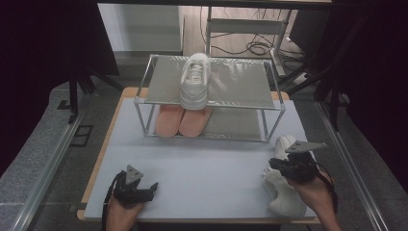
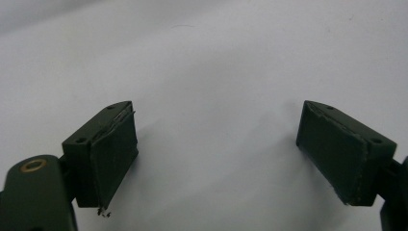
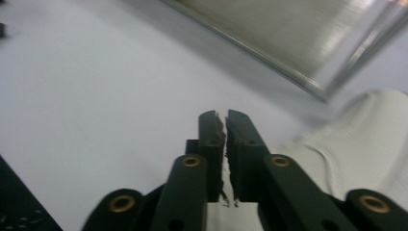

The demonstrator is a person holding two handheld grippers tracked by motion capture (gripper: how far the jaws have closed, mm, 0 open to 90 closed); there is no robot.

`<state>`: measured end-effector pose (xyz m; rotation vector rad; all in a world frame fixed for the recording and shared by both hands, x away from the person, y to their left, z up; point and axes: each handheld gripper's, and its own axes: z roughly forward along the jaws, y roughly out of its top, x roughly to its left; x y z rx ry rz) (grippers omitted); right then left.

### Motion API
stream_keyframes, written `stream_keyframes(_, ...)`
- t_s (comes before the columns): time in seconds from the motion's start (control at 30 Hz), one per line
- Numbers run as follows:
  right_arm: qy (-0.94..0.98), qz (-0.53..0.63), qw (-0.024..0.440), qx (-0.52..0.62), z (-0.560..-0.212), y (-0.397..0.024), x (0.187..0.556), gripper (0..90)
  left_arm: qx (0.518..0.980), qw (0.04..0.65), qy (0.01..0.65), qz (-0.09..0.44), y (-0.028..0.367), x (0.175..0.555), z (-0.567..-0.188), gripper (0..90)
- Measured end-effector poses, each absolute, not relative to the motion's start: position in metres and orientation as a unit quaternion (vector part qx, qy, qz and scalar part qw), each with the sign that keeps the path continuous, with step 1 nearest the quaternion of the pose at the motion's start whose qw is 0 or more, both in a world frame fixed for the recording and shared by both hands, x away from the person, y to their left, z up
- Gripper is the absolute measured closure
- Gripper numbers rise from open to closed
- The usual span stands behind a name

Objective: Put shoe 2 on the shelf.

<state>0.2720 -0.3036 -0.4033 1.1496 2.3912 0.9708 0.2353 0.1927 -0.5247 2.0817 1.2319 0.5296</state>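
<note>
A white sneaker (image 1: pixel 283 196) lies on its side at the table's front right; in the right gripper view the sneaker (image 3: pixel 365 139) sits just right of the jaws. My right gripper (image 1: pixel 272 165) hovers over it, pointing left, and my right gripper (image 3: pixel 225 118) is shut with nothing visible between its tips. At the front left, my left gripper (image 1: pixel 151 189) rests low over the table, and my left gripper (image 2: pixel 216 144) stands open over bare surface. A second white sneaker (image 1: pixel 195 79) stands on the top shelf of a metal rack (image 1: pixel 207 103).
A pair of pink slippers (image 1: pixel 183 120) lies on the rack's lower shelf. The pale grey table (image 1: pixel 207 163) stretches between rack and grippers. A corner of the rack (image 3: pixel 308 82) appears in the right gripper view. Beyond the table is dark floor with cables.
</note>
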Motion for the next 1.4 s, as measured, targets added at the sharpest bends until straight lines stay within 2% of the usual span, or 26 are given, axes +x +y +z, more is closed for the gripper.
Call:
stream_keyframes(0.5, 0.799, 0.319, 0.202, 0.468, -0.401, -0.361, 0.259, 90.0, 0.794, 0.327, 0.471, 0.201, 0.193, 0.235, -0.525, 14.1)
stream_keyframes(1.4, 0.787, 0.307, 0.226, 0.485, -0.414, -0.372, 0.256, 90.0, 0.795, 0.327, 0.47, 0.201, 0.193, 0.235, -0.525, 14.1)
